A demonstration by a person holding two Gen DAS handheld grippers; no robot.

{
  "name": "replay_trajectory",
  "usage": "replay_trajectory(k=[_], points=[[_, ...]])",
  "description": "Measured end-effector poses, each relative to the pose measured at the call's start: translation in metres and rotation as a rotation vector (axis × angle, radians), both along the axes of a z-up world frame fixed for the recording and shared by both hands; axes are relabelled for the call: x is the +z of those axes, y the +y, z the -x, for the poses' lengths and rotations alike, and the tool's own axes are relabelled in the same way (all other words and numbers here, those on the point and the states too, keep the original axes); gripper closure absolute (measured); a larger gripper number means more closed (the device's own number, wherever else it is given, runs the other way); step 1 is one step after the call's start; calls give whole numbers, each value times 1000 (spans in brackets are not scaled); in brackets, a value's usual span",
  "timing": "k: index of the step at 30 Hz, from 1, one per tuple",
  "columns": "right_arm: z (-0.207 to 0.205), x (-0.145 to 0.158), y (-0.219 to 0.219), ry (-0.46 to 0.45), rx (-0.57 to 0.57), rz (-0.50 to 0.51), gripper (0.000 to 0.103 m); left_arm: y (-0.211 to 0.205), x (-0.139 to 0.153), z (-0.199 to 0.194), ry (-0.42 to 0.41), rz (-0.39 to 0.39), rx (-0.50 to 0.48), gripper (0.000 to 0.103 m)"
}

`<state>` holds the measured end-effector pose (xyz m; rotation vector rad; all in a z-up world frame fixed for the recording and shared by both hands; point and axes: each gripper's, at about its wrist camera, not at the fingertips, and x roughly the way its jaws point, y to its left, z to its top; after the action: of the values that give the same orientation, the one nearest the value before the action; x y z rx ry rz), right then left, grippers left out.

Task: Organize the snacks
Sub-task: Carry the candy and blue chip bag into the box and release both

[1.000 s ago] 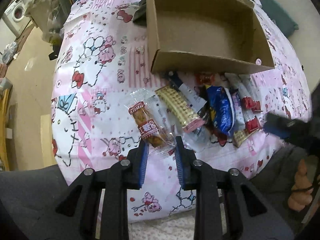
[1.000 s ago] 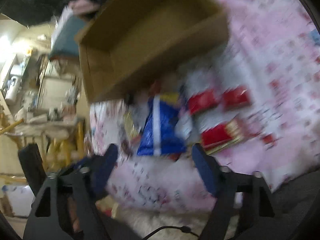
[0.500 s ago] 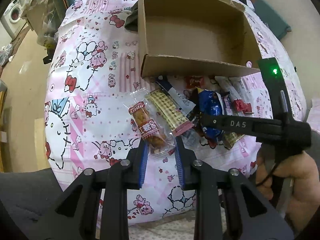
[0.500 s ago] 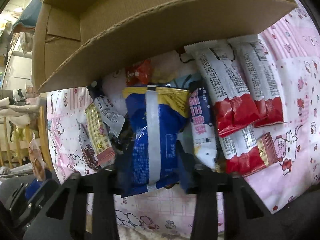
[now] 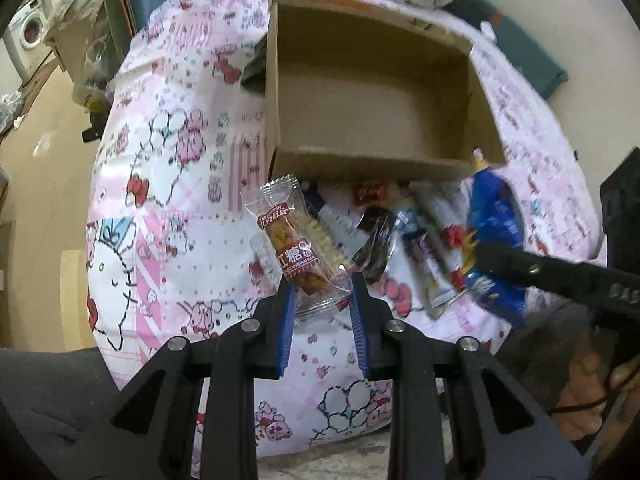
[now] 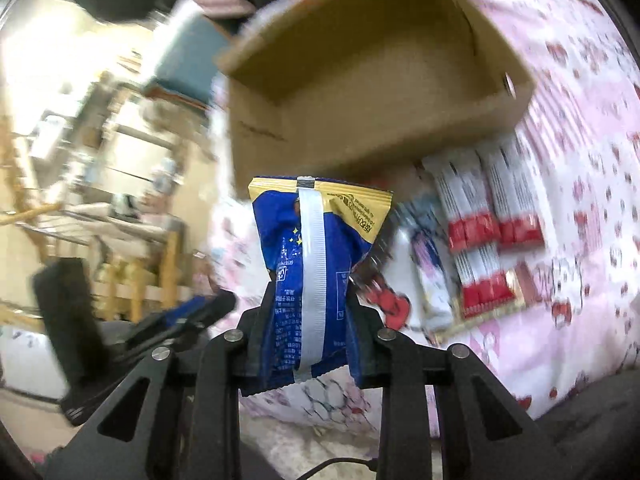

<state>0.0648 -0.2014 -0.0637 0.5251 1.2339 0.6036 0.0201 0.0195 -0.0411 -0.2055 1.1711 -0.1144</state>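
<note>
Now we hold two snacks at once: our left gripper (image 5: 322, 300) pinches the bottom end of a clear-wrapped brown bar with a red label (image 5: 294, 248), and our right gripper (image 6: 310, 332) is closing on a crinkly blue-and-yellow foil packet (image 6: 312, 268), lifted clear of the pink cartoon-print cloth (image 5: 168, 184). Both, we judge, are meant for the open brown cardboard box (image 5: 372, 104) just beyond, which looks empty. Red-and-white stick packets (image 6: 484, 220) lie beside it.

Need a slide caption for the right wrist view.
Right gripper jaws closing on blue snack bag, raised before the cardboard box.
</note>
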Motion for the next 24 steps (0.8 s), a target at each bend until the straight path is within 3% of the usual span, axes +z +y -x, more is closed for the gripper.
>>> replay_trajectory(k=[2, 8, 10, 15, 24], points=[[-2, 13, -12, -56, -16, -78, 73, 0, 10, -2, -33, -1, -4, 81], [-25, 38, -44, -187, -88, -132, 73, -9, 39, -28, -109, 7, -51, 81], [-37, 44, -49, -236, -101, -111, 73, -14, 48, -41, -140, 16, -72, 81], [-64, 49, -64, -255, -143, -77, 73, -33, 55, -78, -178, -74, -128, 81], [-99, 36, -54, -287, -152, 91, 73, -59, 37, -130, -201, -183, -193, 81]])
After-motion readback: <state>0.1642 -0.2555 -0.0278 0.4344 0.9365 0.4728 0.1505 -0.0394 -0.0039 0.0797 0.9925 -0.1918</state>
